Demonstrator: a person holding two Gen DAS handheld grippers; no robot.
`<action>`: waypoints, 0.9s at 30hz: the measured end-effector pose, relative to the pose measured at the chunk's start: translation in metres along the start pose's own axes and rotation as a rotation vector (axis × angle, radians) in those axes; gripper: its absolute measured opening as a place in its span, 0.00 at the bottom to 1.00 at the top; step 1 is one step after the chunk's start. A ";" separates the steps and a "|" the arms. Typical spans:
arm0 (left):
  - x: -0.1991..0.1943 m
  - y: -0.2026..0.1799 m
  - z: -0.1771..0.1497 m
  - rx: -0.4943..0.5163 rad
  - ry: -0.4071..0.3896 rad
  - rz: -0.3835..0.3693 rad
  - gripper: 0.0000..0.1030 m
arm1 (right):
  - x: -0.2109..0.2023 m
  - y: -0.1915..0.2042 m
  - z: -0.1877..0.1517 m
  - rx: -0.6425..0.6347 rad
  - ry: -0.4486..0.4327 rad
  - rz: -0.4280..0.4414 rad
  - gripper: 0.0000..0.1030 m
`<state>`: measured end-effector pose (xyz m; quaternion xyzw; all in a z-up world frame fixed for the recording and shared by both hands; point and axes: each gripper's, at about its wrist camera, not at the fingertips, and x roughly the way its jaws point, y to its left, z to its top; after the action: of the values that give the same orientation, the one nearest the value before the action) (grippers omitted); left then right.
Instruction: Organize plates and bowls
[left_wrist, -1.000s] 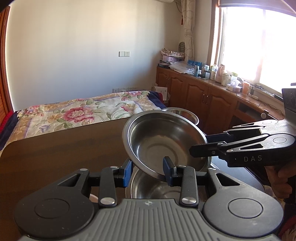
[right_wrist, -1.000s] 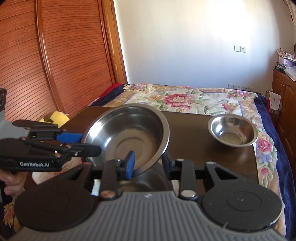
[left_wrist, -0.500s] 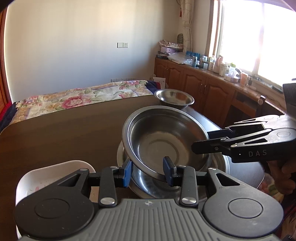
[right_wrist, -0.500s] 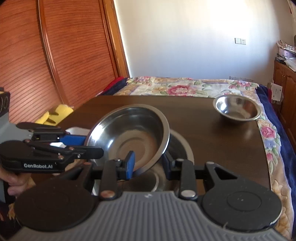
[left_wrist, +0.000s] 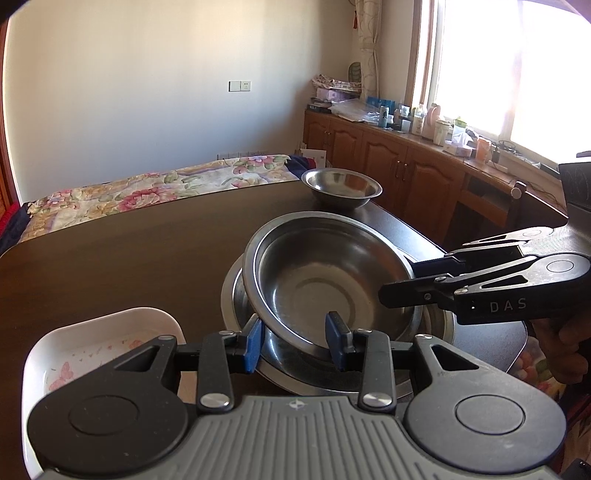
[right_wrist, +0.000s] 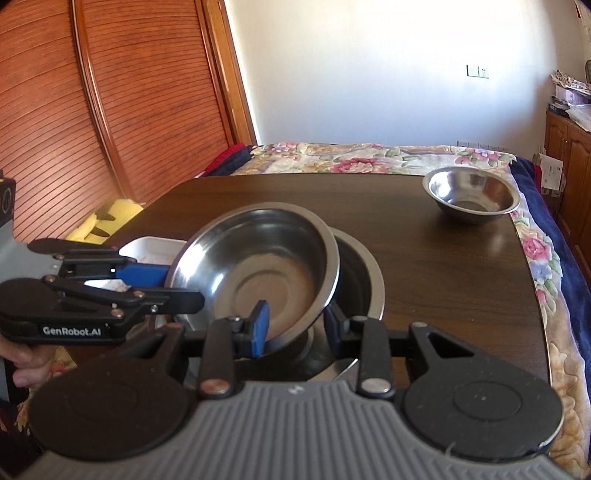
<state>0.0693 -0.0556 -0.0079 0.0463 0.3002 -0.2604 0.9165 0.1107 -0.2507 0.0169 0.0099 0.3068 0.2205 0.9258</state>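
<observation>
Bowls crowded the table (left_wrist: 129, 251): a small steel bowl (left_wrist: 341, 187) far off, a white dish (left_wrist: 96, 336) beside. Left claw (left_wrist: 295, 341) and right claw (right_wrist: 295, 325), marked "GenRobot.AI" and "DAS", each clamped the steel basin's (left_wrist: 325, 284) rim over a larger basin (right_wrist: 360, 273).

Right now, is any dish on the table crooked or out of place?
Yes. The steel basin held by the left gripper and the right gripper sits tilted and off-centre over the larger steel basin beneath, not nested flat. The small steel bowl stands apart, upright, near the table corner.
</observation>
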 end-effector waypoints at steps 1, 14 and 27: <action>0.001 0.000 -0.001 -0.001 0.002 -0.003 0.36 | 0.001 0.000 0.001 -0.006 0.003 -0.003 0.34; 0.009 0.001 0.000 0.005 0.013 -0.008 0.35 | 0.002 -0.008 0.005 -0.004 0.027 -0.021 0.20; 0.006 0.010 0.003 -0.006 -0.013 0.007 0.35 | 0.006 -0.005 0.007 -0.060 0.040 -0.073 0.10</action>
<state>0.0798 -0.0505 -0.0097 0.0429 0.2949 -0.2564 0.9195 0.1210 -0.2523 0.0189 -0.0336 0.3184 0.1961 0.9268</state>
